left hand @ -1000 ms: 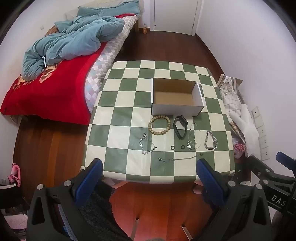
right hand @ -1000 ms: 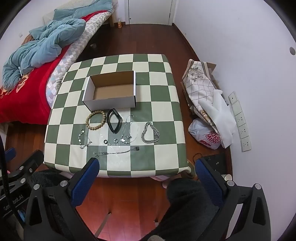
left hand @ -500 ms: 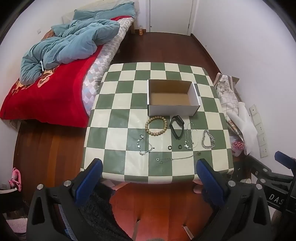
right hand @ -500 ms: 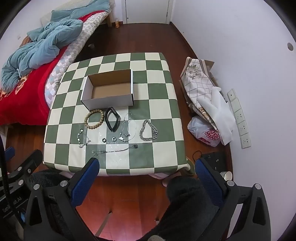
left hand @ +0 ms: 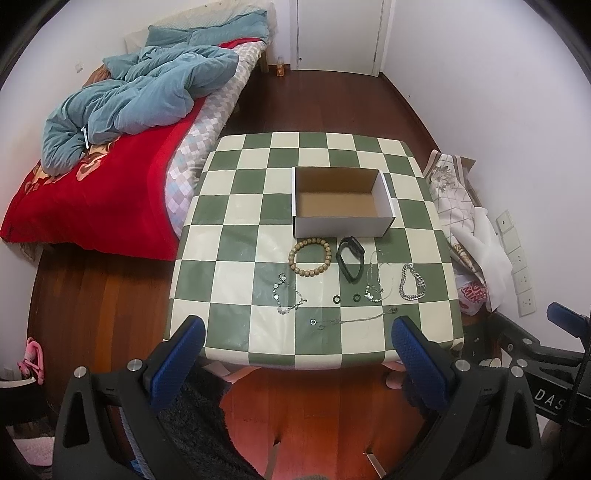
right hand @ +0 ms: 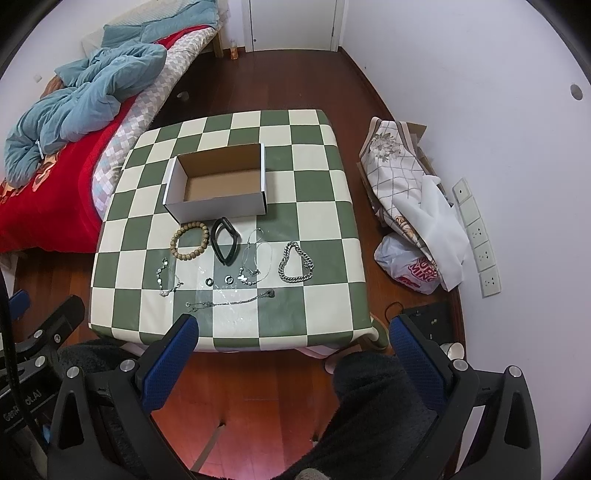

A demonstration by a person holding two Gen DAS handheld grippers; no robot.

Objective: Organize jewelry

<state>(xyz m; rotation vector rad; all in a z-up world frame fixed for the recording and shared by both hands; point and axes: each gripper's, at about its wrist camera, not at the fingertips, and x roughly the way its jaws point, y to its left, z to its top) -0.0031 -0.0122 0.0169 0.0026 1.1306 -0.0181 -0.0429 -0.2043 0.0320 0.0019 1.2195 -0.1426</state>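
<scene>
Left wrist view has pulled back and up over the last second, so both left tongs point(left hand: 293, 341) and right tongs point(right hand: 293, 339) hang spread wide and holding nothing, jewelry untouched on the surface point(left hand: 236, 266) before the bare box point(left hand: 341, 225), sorting not begun.

A small room with white walls point(left hand: 480, 74) and a dark red wooden floor point(left hand: 110, 295) is shown. A bed point(left hand: 92, 192) (red blanket, crumpled blue quilt point(left hand: 140, 99)) is set along the left wall. A white door point(left hand: 338, 33) is seen at the far end.
</scene>
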